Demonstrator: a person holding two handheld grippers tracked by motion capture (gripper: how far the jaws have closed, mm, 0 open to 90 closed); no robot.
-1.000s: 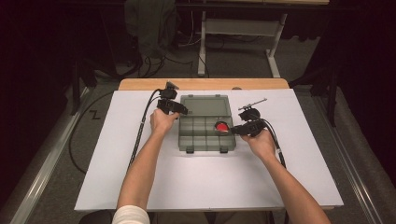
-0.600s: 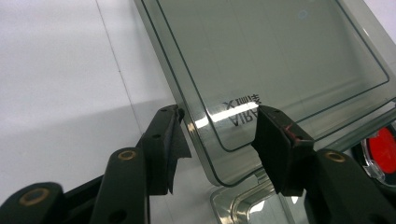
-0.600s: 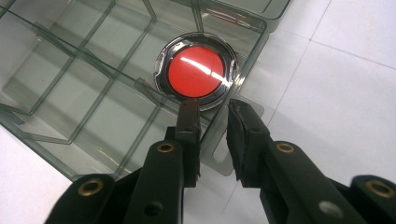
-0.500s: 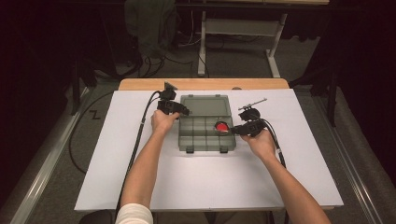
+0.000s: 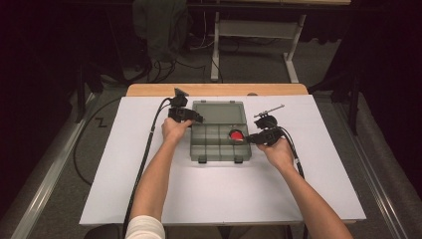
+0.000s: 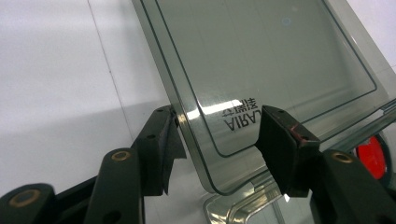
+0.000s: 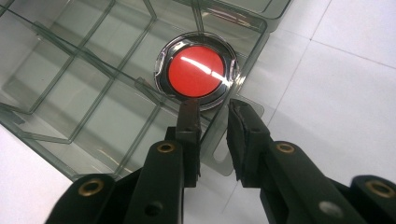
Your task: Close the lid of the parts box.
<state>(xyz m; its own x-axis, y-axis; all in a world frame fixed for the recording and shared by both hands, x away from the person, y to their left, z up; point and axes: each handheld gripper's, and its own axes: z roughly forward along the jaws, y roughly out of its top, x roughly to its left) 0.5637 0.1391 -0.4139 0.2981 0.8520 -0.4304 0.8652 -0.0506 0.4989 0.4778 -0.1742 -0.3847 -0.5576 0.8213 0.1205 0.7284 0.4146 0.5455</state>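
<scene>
Box [image 5: 220, 144] smoky clear grey; disc [image 7: 196, 71] red, chrome-rimmed, at its 3 o'clock; grippers [image 6: 217, 135] black; table cover [image 5: 209, 194] white.

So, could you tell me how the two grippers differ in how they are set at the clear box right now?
The left gripper has its jaws spread wide either side of the open lid, while the right gripper has its jaws nearly together over the box wall beside the red disc. The left gripper is at the box's far left corner, the right gripper at its right side. Both have black jaws.
</scene>
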